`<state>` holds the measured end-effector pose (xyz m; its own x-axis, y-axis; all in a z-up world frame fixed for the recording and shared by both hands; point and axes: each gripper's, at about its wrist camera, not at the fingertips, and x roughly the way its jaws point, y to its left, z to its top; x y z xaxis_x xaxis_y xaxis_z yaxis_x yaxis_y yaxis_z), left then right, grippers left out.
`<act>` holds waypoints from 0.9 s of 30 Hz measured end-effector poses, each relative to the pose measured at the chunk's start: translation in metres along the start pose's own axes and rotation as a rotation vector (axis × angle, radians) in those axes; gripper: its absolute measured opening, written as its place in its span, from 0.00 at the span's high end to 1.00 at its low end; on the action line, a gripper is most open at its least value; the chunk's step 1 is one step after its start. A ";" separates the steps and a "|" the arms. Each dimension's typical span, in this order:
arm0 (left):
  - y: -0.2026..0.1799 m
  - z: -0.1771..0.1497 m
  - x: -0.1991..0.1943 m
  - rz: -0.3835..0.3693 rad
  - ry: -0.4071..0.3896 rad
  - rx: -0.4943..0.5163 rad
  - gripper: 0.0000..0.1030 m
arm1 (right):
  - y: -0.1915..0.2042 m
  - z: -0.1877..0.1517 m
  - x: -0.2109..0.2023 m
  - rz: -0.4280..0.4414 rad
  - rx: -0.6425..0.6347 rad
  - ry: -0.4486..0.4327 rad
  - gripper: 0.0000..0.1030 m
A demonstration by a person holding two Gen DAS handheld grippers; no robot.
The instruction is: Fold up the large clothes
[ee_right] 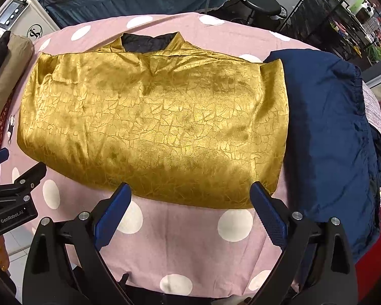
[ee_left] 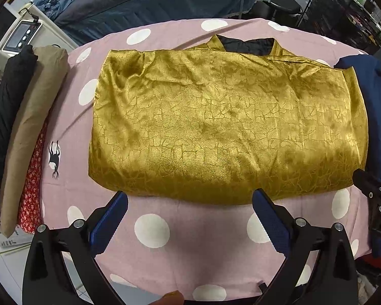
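Note:
A shiny gold garment [ee_left: 226,124] with a dark lining at the collar lies folded into a wide rectangle on the pink polka-dot cloth [ee_left: 190,241]; it also shows in the right wrist view [ee_right: 155,127]. My left gripper [ee_left: 190,198] is open and empty, just short of the garment's near edge, towards its left half. My right gripper [ee_right: 190,190] is open and empty at the near edge, towards the right half. Each gripper shows at the edge of the other's view.
A navy garment [ee_right: 325,132] lies to the right of the gold one, its edge touching. At the left lie a beige roll [ee_left: 30,132], a black cloth [ee_left: 5,117] and a red patterned cloth [ee_left: 31,185]. A bed, a stool and shelves stand behind.

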<state>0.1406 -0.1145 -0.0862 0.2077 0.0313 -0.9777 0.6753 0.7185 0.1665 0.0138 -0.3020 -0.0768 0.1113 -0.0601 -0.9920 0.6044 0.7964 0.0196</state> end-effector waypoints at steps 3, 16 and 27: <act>0.000 0.000 0.000 -0.001 0.000 0.001 0.07 | 0.000 0.000 0.000 -0.001 0.000 0.000 0.10; 0.001 0.000 -0.001 -0.002 0.003 -0.003 0.07 | 0.000 -0.001 0.001 -0.001 0.000 0.004 0.10; -0.001 0.002 -0.001 -0.002 0.004 0.007 0.07 | 0.000 0.001 0.000 -0.002 -0.001 0.002 0.10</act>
<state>0.1410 -0.1163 -0.0854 0.2038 0.0323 -0.9785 0.6804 0.7139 0.1653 0.0143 -0.3026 -0.0771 0.1085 -0.0601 -0.9923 0.6039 0.7969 0.0177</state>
